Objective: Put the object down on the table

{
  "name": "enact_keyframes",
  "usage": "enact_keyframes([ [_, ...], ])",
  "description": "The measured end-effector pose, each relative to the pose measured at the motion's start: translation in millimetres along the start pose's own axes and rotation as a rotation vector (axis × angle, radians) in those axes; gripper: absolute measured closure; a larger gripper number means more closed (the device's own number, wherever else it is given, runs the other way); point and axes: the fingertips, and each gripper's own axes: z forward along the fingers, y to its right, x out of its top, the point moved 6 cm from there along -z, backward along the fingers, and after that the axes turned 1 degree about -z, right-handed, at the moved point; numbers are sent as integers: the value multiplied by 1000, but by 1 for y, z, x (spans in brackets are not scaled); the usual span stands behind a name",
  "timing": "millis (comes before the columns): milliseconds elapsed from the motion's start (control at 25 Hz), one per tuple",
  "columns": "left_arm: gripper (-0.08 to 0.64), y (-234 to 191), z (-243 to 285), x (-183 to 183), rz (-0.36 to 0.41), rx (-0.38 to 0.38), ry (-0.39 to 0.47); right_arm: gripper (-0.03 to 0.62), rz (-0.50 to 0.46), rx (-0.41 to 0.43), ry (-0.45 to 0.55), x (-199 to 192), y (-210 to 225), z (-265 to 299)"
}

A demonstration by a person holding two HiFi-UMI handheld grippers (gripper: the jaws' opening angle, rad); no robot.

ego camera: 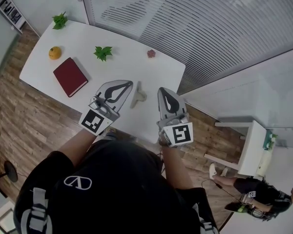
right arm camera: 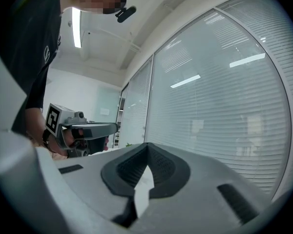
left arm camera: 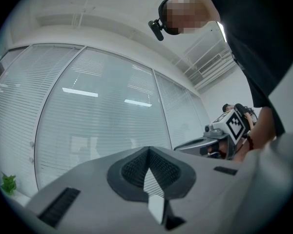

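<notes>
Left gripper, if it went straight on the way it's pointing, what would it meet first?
Probably the white slatted blinds: the left gripper is angled up at them, its fingers shut, and nothing nearer shows in its line. How far off they are is unclear.

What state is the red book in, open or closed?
Closed: the red book lies flat on the white table, showing only its plain cover, no pages.

Black shirt (ego camera: 118, 179), white emblem (ego camera: 77, 182); grey left tongs (ego camera: 128, 84) and right tongs (ego camera: 162, 89) carry marker cubes (ego camera: 94, 121) (ego camera: 181, 134).
</notes>
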Motion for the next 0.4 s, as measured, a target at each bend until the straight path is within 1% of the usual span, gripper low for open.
enact_keyframes([
  [240,555,-4,0,0,-4,6,-4,591,14,-7,0,1,0,2],
  [400,555,-3,1,0,6,1,-1,589,14,-13,10,-1,3,2],
])
